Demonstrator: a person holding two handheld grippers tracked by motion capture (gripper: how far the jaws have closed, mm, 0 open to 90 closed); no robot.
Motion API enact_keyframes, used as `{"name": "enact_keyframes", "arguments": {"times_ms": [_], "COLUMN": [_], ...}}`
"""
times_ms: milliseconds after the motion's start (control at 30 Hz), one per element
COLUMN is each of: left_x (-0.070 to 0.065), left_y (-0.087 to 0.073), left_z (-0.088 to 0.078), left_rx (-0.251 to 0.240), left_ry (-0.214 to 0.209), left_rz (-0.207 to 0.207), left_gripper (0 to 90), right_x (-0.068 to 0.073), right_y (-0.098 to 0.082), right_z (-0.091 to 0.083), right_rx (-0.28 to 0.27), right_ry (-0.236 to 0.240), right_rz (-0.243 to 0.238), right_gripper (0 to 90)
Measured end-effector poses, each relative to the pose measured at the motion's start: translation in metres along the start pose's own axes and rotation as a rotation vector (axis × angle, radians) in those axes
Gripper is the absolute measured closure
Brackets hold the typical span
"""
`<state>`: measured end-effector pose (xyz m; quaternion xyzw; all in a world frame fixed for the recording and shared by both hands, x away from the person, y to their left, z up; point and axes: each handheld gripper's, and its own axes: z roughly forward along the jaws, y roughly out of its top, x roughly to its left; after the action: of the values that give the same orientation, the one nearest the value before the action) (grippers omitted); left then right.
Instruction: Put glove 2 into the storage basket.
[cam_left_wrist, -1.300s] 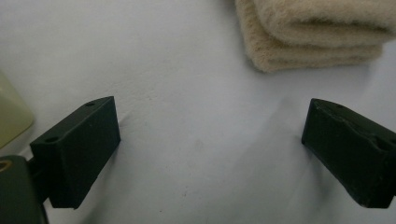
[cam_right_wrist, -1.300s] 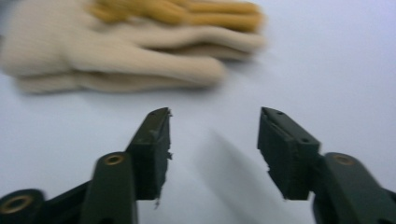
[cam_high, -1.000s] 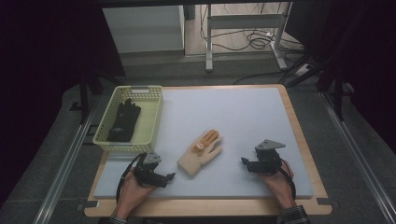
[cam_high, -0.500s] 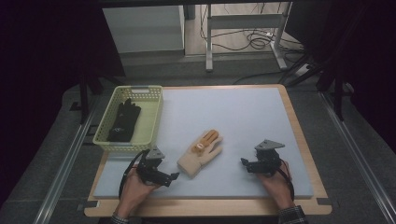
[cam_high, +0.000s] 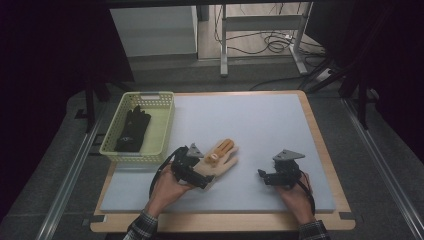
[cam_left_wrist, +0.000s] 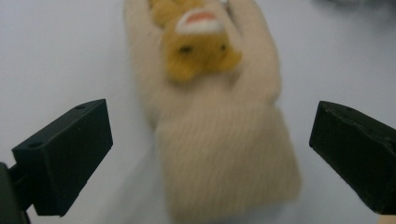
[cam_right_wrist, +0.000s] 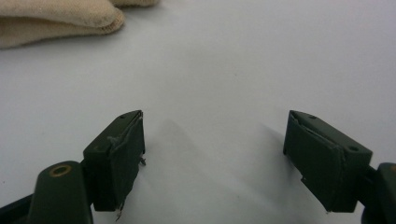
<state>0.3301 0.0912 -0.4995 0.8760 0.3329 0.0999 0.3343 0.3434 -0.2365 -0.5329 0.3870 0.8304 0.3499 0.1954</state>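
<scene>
1. The table is a wooden-edged board under a pale mat; nearly all its far half is bare.
2. A yellow-green lattice basket sits at the mat's left edge with a black glove lying inside it.
3. The cream knitted glove with an orange animal patch lies flat near the middle front of the mat, cuff toward the person, fingers pointing away and to the right. Its long axis runs almost straight ahead of the left gripper.
4. In the left gripper view that glove lies between the two spread jaws, cuff nearest, neither pad touching it. The jaws have just been opening and now stand released, so the left hand is much the nearer one.
5. The right gripper rests on the mat well apart to the glove's right, jaws spread and empty; in the right gripper view the glove's cuff lies off in the top left corner.
</scene>
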Motion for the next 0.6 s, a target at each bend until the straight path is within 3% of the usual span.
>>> {"name": "enact_keyframes", "arguments": {"times_ms": [167,200,333,533,600], "left_x": [-0.003,-0.004,-0.003,-0.006,-0.004], "left_y": [0.014,0.019,0.023,0.020,0.019], "left_z": [0.019,0.029,0.045,0.054,0.055], "left_rx": [0.040,0.068,0.105,0.151,0.144], "left_ry": [0.000,0.009,0.019,0.051,0.031], "left_rz": [0.015,0.017,0.012,0.022,0.006], "left_gripper": [0.0,0.0,0.0,0.5,2.5], "right_x": [0.000,0.000,0.000,0.000,0.000], "right_y": [0.000,0.000,0.000,0.000,0.000], "right_z": [0.000,0.000,0.000,0.000,0.000], "right_rx": [0.000,0.000,0.000,0.000,0.000], "right_ry": [0.001,0.000,0.000,0.001,0.001], "right_rz": [0.000,0.000,0.000,-0.001,0.000], "right_gripper": [20.2,20.2,20.2,20.2,20.2]}}
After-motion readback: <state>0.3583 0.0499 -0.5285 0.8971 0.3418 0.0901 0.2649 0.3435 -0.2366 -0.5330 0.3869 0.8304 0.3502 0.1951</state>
